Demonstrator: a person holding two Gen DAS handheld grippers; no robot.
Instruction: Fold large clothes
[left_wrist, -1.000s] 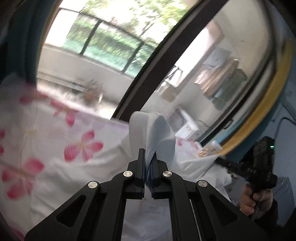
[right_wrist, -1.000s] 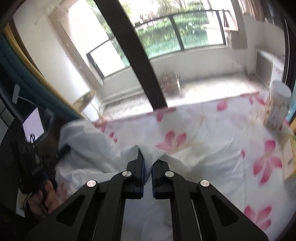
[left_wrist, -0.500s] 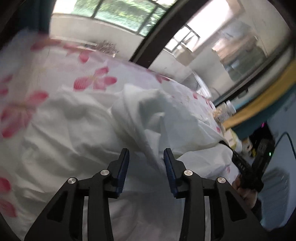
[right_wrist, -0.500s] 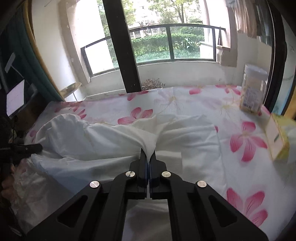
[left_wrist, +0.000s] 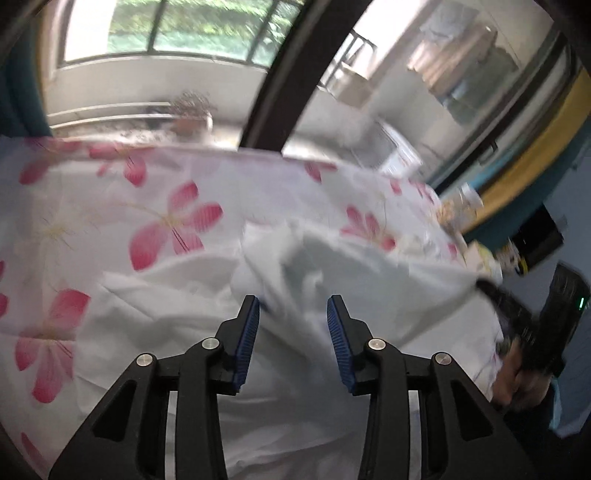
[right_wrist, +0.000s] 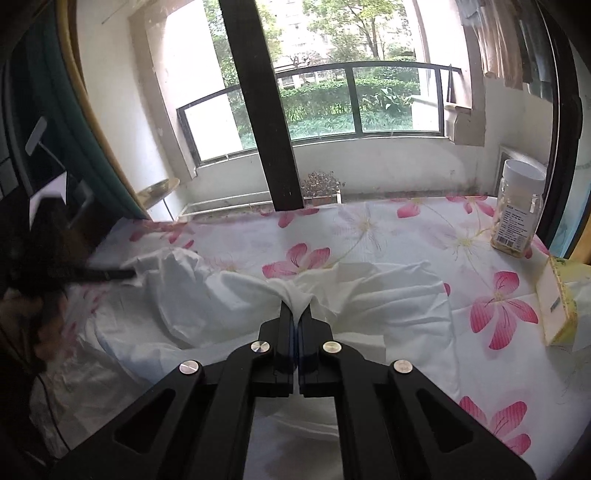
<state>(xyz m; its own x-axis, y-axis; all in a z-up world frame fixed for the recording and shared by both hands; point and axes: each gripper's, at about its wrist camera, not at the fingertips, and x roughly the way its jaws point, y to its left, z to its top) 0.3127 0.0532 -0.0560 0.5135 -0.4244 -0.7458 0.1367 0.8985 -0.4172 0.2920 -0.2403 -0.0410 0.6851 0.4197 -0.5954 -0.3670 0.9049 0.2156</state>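
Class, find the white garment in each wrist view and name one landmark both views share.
Left wrist view: the white garment fills the lower centre, bunched between the open fingers.
Right wrist view: the white garment spreads across the centre, pinched at the fingertips.
Shared landmark: the dark window post.

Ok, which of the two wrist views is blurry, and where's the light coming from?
Left wrist view: motion-smeared, the white garment and floral sheet soft. Right wrist view: sharp, daylight from the balcony window behind the bed, fisheye bending the frame, faint shading in the garment's folds.
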